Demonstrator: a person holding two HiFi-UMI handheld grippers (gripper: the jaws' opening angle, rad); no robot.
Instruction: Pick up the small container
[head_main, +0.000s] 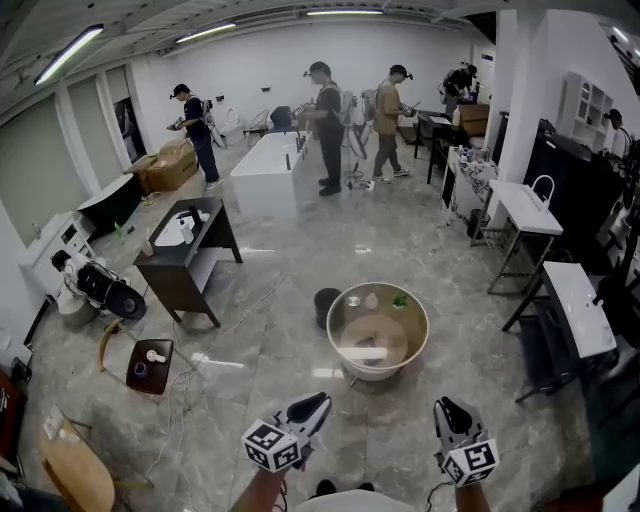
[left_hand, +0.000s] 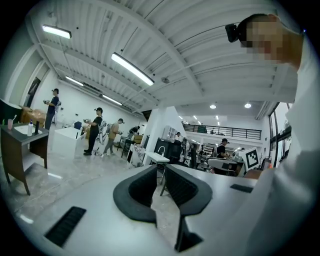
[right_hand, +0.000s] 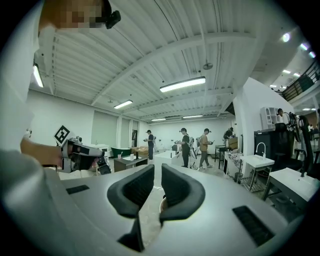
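Observation:
A round beige tub (head_main: 345, 345) stands on the marble floor ahead of me. On its far rim sit a small metal cup-like container (head_main: 352, 300), a white item (head_main: 371, 300) and a green item (head_main: 401, 300). Both grippers hang low in the head view, short of the tub and pointing level. The left gripper (head_main: 321, 401) (left_hand: 160, 171) has its jaws a narrow slit apart with nothing between them. The right gripper (head_main: 443, 405) (right_hand: 157, 172) is likewise barely open and empty. A bit of the tub's rim (right_hand: 162, 202) shows through its gap.
A black bin (head_main: 327, 305) stands just left of the tub. A dark vanity table (head_main: 185, 255), a small stool (head_main: 150, 364) and a wooden chair (head_main: 76, 468) are at left. White tables (head_main: 580, 305) line the right. A white bathtub (head_main: 268, 155) and several people (head_main: 328, 120) are far back.

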